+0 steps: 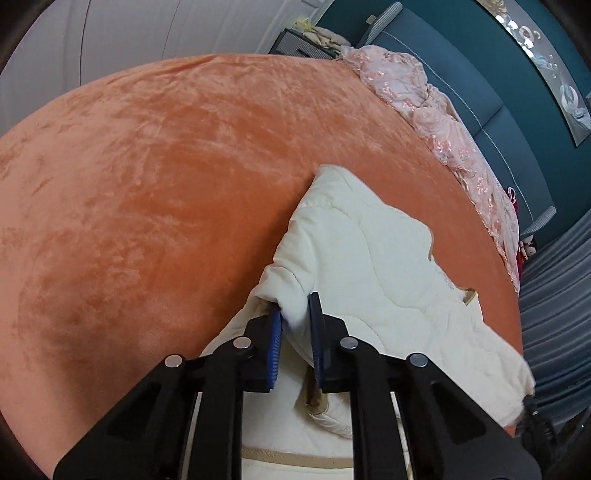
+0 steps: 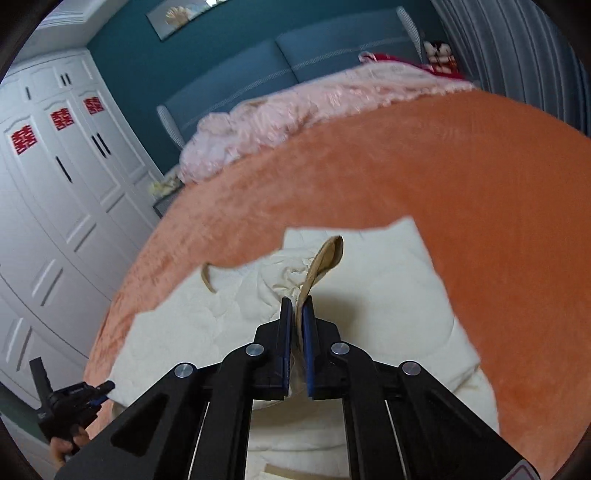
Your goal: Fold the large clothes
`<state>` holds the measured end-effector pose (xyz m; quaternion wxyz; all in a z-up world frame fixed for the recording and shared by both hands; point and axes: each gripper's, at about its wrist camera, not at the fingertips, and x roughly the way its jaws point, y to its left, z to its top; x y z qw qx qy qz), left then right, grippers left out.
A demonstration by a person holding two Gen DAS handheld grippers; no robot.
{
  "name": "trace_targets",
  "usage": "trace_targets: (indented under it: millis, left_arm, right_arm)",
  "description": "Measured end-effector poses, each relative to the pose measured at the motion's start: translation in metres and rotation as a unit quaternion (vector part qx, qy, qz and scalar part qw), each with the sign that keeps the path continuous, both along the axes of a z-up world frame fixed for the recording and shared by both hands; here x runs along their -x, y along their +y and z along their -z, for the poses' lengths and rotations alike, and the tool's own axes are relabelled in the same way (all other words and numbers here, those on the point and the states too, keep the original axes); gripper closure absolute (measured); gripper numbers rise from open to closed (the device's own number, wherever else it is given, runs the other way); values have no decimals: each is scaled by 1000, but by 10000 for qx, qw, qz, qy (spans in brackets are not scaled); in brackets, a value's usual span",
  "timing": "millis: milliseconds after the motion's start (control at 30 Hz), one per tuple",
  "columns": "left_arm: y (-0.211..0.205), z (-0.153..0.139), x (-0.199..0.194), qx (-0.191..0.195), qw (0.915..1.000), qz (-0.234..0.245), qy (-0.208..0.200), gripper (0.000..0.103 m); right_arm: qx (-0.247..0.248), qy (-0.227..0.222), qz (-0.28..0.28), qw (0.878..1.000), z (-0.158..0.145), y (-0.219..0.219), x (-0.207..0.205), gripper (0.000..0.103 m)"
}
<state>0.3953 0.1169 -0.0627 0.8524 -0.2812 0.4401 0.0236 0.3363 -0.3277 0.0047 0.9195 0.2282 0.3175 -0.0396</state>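
Left wrist view: cream quilted jacket point(image 1: 369, 266) lies rumpled on orange bedspread point(image 1: 147, 184) — both tools, left tool point(image 1: 295, 314) and right tool point(image 2: 297, 306), pinch its folds.

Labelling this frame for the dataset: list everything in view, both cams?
jacket: 1, cream quilted, tan trim, on the bed near its edge, clamped by both grippers
bed cover: 1, orange plush, over the bed
pink bedding: 1 heap, at the headboard
headboard: 1, blue padded
wardrobe: 1, white, red door stickers
curtain: grey, beside headboard
wall picture: 1
left gripper: black, blue pads, shut on jacket
right gripper: black, blue pads, shut on tan trim
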Motion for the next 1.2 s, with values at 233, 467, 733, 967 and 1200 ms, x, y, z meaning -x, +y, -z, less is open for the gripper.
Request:
trace_targets:
  millis: [233,467,733,967,1200]
  left_arm:
    - [-27,27,1,-961,9951,184,142,93]
    - [-43,43,7,-1631,9858,379,-150,92]
    - [-52,50,11,-1915,9802,385,-323,92]
    - [-56,50,10,-2032,9776,407,-363,92]
    - [-22,-2,26,-1299,9890,583,-389,78]
  right_arm:
    - [1053,999,-86,9894,70,7,-9,98]
    - [1044,1106,-113,9883,108,12,3,98]
    - [951,1030,-104,9901,119,10,5,97]
    - [736,968,-107,9925,122,3,3,97]
    - [624,851,273,9940,69,-13,23,77]
